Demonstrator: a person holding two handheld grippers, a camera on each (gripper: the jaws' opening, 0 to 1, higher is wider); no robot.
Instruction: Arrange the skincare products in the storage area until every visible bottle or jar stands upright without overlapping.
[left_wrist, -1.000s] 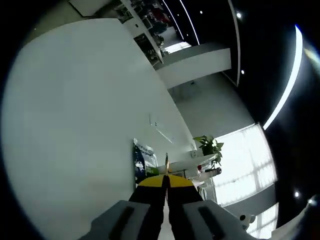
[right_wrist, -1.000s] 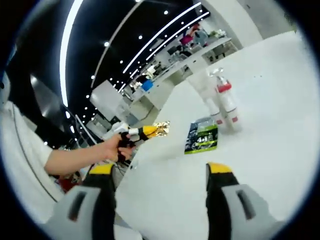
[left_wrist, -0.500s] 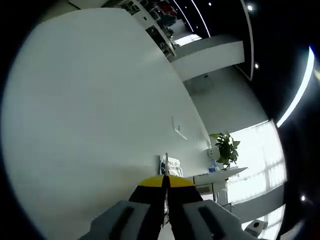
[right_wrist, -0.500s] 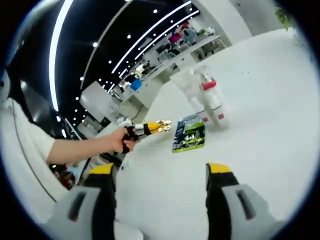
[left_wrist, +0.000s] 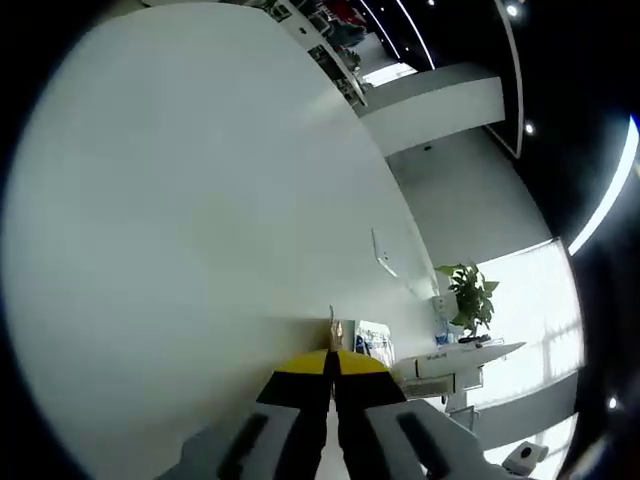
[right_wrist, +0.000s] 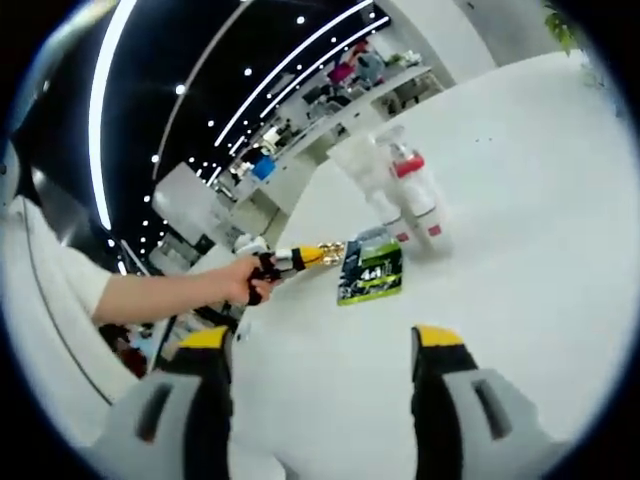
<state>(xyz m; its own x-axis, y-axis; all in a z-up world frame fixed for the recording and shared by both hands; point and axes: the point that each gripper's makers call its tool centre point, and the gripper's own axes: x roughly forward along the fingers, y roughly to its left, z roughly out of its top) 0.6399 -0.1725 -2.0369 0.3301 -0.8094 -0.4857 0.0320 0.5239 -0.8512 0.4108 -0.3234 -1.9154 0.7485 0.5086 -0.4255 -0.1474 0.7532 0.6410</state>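
Observation:
A white table (right_wrist: 530, 260) carries a green and black sachet (right_wrist: 372, 277) lying flat. Just behind it stand two pale bottles, one with a red collar (right_wrist: 415, 195) and one clear (right_wrist: 368, 180). My right gripper (right_wrist: 320, 345) is open and empty, low over the table in front of the sachet. A person's hand (right_wrist: 240, 283) brings my left gripper (right_wrist: 305, 257) in from the left, its tip close to the sachet's left edge. It is shut on a thin gold foil piece (right_wrist: 331, 252). In the left gripper view the jaws (left_wrist: 333, 356) are pressed together, the foil's edge (left_wrist: 333, 326) pokes out, and the sachet (left_wrist: 372, 342) lies just beyond.
Bare table (left_wrist: 200, 200) stretches far ahead in the left gripper view. A potted plant (left_wrist: 470, 297) and white furniture stand past the table's far edge. A white sleeve (right_wrist: 50, 300) fills the left of the right gripper view, with shelves and ceiling lights beyond the table.
My left gripper, still shut on the gold foil, has come closer to the sachet. The left view has swung, so the sachet sits further right. The right jaws stay open.

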